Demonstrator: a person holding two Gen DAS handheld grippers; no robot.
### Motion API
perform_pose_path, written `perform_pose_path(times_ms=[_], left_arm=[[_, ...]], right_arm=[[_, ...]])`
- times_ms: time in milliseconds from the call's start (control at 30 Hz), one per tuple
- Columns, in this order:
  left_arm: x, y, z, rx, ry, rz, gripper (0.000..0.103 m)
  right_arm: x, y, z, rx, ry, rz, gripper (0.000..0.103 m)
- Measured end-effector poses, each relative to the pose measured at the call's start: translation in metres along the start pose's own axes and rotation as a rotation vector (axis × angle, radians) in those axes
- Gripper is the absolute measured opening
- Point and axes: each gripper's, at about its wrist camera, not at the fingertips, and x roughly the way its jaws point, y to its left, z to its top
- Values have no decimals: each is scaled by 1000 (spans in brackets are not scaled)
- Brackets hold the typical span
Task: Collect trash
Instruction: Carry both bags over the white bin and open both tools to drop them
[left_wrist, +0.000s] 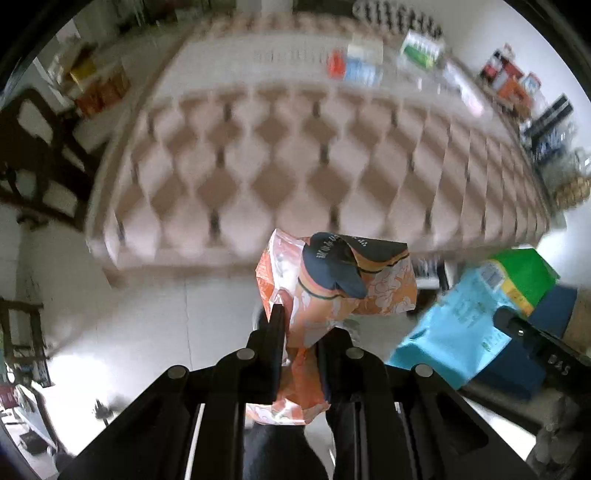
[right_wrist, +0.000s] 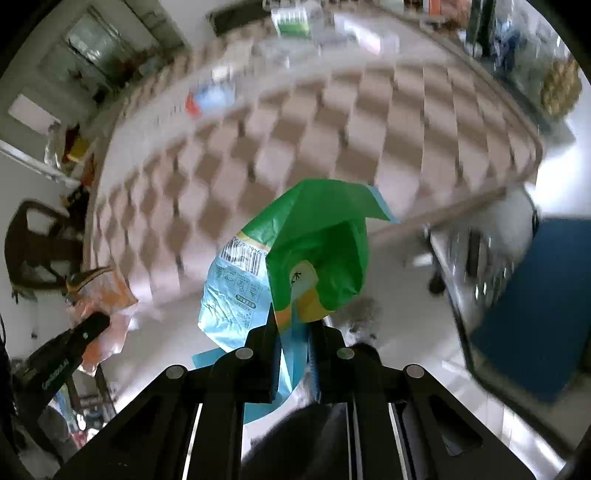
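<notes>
An orange snack wrapper (left_wrist: 332, 291), crumpled and printed in white with a dark blue band near its top, is pinched between the fingers of the left tongs (left_wrist: 301, 332); its lower end is clamped between the black pads and the rest stands up above them in the centre of the left wrist view. A green and light blue bag (right_wrist: 314, 251), with a barcode on its pale blue side, is gripped the same way by the right tongs (right_wrist: 293, 332), its folded green top rising above the narrow jaws in the middle of the right wrist view. Each bundle shows in the other camera: the blue and green bag sits at the lower right of the left view, the orange wrapper at the lower left of the right view, so the two are near each other but apart. Behind both, filling the upper half of each frame, is a beige tufted sofa (left_wrist: 295, 166), blurred, with boxes and packets (left_wrist: 358, 66) along its top edge. Pale floor (left_wrist: 147, 314) lies beneath.
</notes>
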Motion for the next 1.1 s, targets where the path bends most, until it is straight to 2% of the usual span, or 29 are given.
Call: perform_pose_path(times_ms=[167,267,500,633,700,733,767,900,933,967,1000,1067,1100], left_arm=[[65,19,-42,-82,144,-54,13],[127,31,-54,-148,251,-91,13],[272,49,-59,-244,324,-114,18],[342,54,-63,-244,394,-139,21],[369,57,-62,-254,403,-153,40],[373,60,-62,-252,407,-156,61],[382,61,-63,-256,404,-156,75],[392,74,-69,-285,402,-142,84],[391,78,-71,-287,400,-133,97],[390,80,-73,-289,395,-117,102],[388,81,-74,-289,387,-112,102],[383,82,-76,-285,374,-91,102],[379,83,-77,-281,366,-80,102]], right_arm=[[61,-16,-66,35,147,-48,13],[110,-26,-89,47,211,-61,13],[251,-51,-117,92,285,-63,13],[332,-64,-122,112,301,-46,13],[365,-68,-122,134,317,-29,14],[384,-69,-122,147,332,-15,15],[398,-72,-123,161,341,-7,16],[450,-72,-126,182,387,32,21],[461,-70,-126,167,406,43,23],[469,-67,-126,153,423,53,27],[475,-65,-127,141,436,69,29],[480,-63,-129,117,443,75,51],[479,-62,-129,106,437,73,56]])
